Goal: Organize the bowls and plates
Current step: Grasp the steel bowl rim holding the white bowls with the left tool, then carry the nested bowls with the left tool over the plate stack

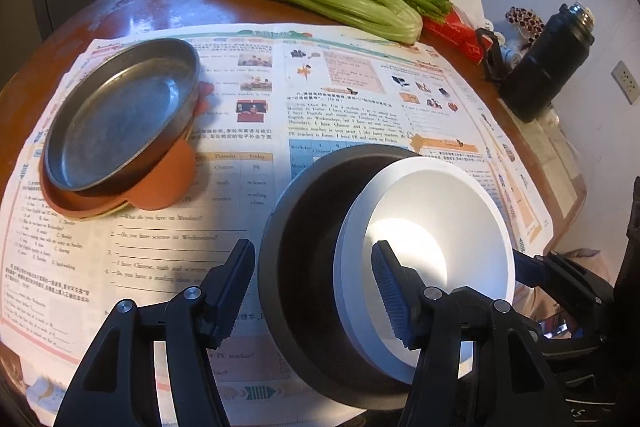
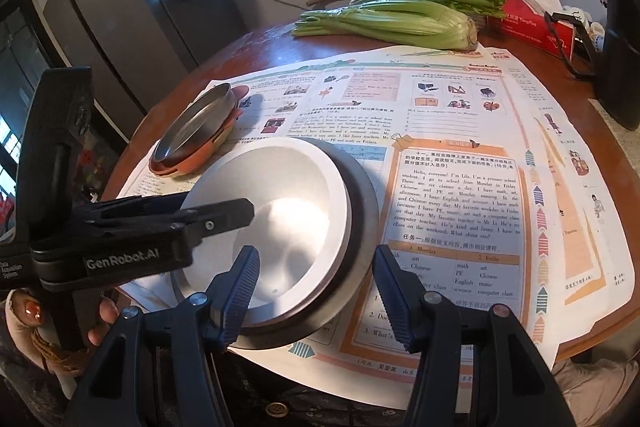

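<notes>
Glazed white ceramic bowl (image 1: pixel 430 259) nested in dark grey bowl (image 1: pixel 304 267): probably heavy, slippery, breakable; best pinched at rim, both left gripper (image 1: pixel 314 293) and right gripper (image 2: pixel 316 293) spread apart, unladen.

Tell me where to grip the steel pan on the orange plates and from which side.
Grip the steel pan by its upright rim, one finger inside and one outside. Come from the near right side with the left gripper: there the wall stands clear above the orange plates, and the open newspaper leaves approach room.
</notes>
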